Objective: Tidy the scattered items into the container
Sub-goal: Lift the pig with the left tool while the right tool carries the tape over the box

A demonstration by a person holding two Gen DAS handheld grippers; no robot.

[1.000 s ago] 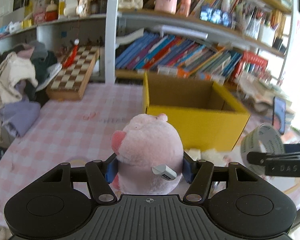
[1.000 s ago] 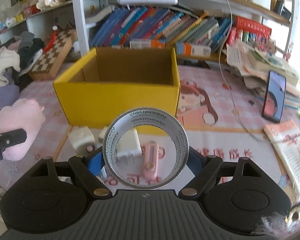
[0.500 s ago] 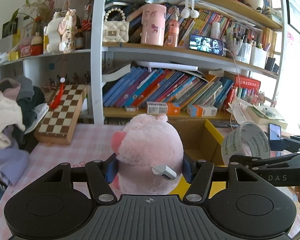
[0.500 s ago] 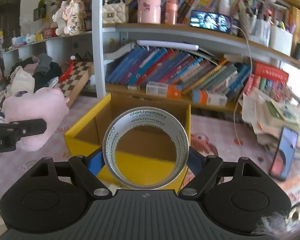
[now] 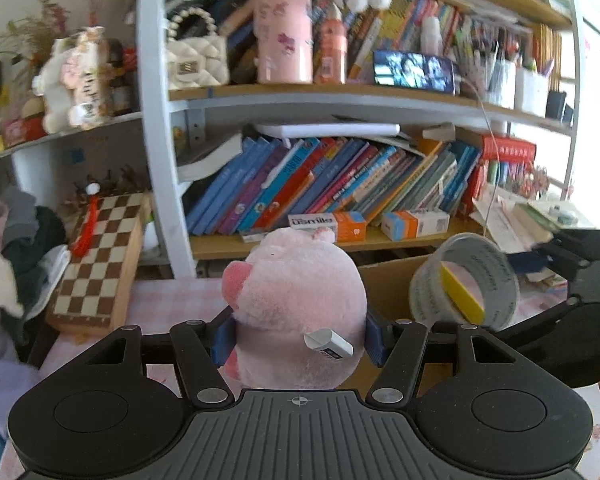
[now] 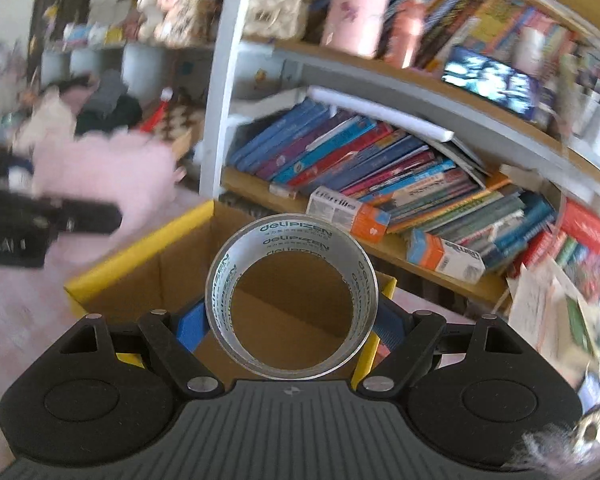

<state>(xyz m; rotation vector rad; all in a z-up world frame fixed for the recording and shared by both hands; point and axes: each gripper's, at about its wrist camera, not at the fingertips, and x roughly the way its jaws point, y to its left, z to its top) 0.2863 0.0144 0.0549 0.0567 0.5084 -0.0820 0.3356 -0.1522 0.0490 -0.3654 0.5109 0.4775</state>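
Clamping a round pink plush pig (image 5: 300, 304) between its blue pads, the left gripper (image 5: 298, 334) holds the toy up in front of the bookshelf (image 5: 360, 96), with a small white tag (image 5: 329, 345) sticking out of the pig's near side. To its right in the left wrist view, the right gripper (image 5: 496, 286) squeezes a roll of clear packing tape (image 5: 464, 280), and through the roll's open centre a strip of yellow edge from the open yellow cardboard box (image 5: 384, 284) shows, the box itself mostly hidden behind the pig. From the right wrist view, the right gripper (image 6: 291, 326) grips the tape roll (image 6: 291, 296) on both sides with its blue pads, the roll standing on edge with printed green lettering on its inner face. Directly beyond and below the roll lies the yellow box (image 6: 140, 248), its brown inside showing through the ring. The plush pig (image 6: 104, 176) appears blurred at the left of this view, held by the left gripper (image 6: 112, 200) above the pink checked cloth of the bench (image 6: 28, 304), beside the box's left wall. Slanted rows of colourful books (image 6: 360, 160) fill the shelf behind.
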